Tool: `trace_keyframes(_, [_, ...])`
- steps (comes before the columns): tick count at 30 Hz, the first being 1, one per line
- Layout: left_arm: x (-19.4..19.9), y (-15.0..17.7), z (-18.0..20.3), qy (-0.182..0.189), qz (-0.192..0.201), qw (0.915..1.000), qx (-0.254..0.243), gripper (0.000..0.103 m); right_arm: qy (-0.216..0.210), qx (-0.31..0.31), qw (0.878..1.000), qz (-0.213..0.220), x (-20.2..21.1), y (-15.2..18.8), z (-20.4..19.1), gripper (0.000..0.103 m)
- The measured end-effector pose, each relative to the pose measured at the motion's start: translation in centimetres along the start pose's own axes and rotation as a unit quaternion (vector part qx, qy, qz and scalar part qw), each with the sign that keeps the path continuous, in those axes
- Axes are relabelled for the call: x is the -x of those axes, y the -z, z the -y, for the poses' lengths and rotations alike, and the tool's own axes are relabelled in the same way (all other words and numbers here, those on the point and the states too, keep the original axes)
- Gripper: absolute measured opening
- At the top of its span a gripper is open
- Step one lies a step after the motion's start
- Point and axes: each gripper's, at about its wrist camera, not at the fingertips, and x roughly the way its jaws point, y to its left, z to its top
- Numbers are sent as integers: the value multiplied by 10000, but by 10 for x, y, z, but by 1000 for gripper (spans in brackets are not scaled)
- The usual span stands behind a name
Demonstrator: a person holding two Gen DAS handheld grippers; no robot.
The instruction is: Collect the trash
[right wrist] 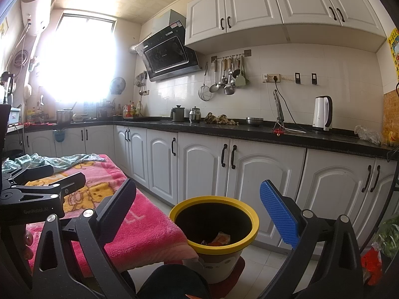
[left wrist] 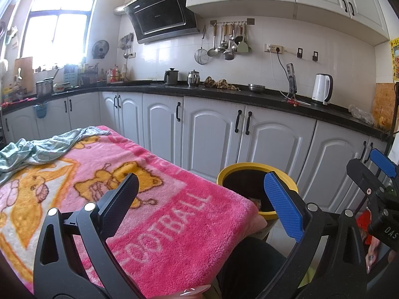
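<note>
Left wrist view: both grippers gape wide and empty over a pink blanket (left wrist: 174, 199) and a bin (left wrist: 249, 172).

The left gripper (left wrist: 207, 204) has its jaws spread far apart, one black finger over the blanket, the blue pad (left wrist: 284, 206) in front of the bin's yellow rim; nothing sits between them and they touch nothing. From the right wrist, the right gripper (right wrist: 202, 214) is equally wide, framing the bin (right wrist: 251, 226), which stands on the floor just beside the blanket's (right wrist: 149, 229) corner. Trash (right wrist: 219, 239), orange and pale wrappers, lies at the bin's bottom. The left gripper (right wrist: 49, 177) shows at the left edge over the blanket, fingers parted. A teal cloth (left wrist: 37, 149) lies crumpled at the blanket's far end.
</note>
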Motion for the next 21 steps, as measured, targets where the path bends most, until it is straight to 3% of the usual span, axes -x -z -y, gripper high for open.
trace_keyframes(21, [-2, 4, -3, -71, -61, 10000, 5, 92, 37, -16, 10000, -61, -2, 3, 2, 97])
